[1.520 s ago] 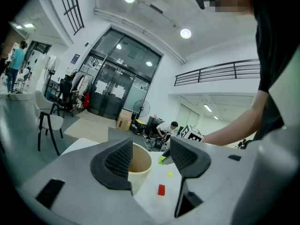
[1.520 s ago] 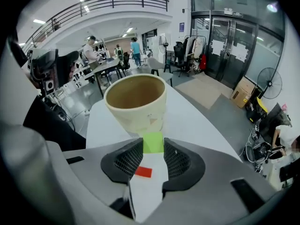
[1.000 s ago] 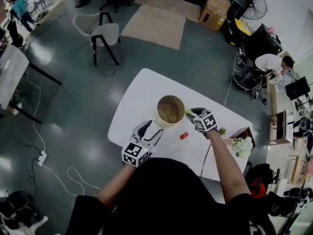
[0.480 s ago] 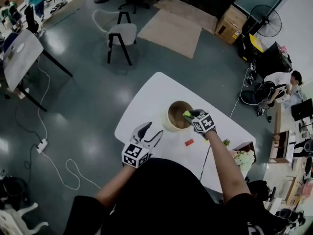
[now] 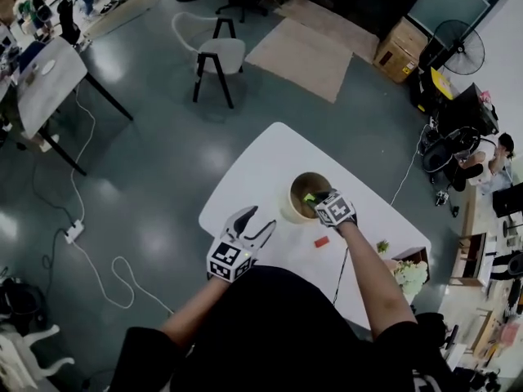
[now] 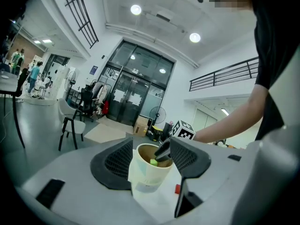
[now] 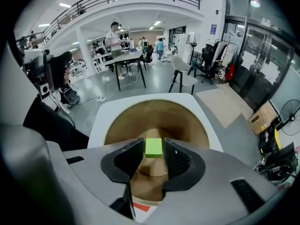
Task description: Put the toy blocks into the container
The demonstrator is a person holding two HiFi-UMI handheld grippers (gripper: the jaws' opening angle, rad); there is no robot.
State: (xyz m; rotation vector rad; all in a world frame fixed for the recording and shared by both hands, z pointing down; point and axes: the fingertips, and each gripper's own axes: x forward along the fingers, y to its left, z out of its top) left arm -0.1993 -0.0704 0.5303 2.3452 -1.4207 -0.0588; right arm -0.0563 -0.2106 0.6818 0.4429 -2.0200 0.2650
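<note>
Delivering step: the right claw [image 5: 313, 199] holds a green block [image 7: 153, 147] over the mouth of the cup [image 5: 292, 211]. By the look of it, this block's drop is in hand and not yet made.
Right claw: clenched part-way, its two pads pressing opposite sides of the green block. It points steeply down into the cup and, as far as can be seen, touches neither rim nor wall.
Green block: gripped at the claw's tips, inside the circle of the cup's rim and above its brown floor.
Next move: calls for the jaws to part so that the block falls. Little further lowering seems needed, since the block is already centred over the opening.
Left claw [image 5: 257, 221]: released, jaws spread wide, grasping nothing. It sits near the cup on the person's side and points at it, with the cup's wall ahead of the jaws and apart from them.
Red block [image 5: 321, 241]: lies on the worktop [image 5: 253, 166] just beside the cup, on the person's side. It is probably the next piece to fetch.
Cup: upright on the worktop. The part of its floor that shows is bare.
Risk: a block released off-centre could strike the rim and bounce out onto the worktop.
</note>
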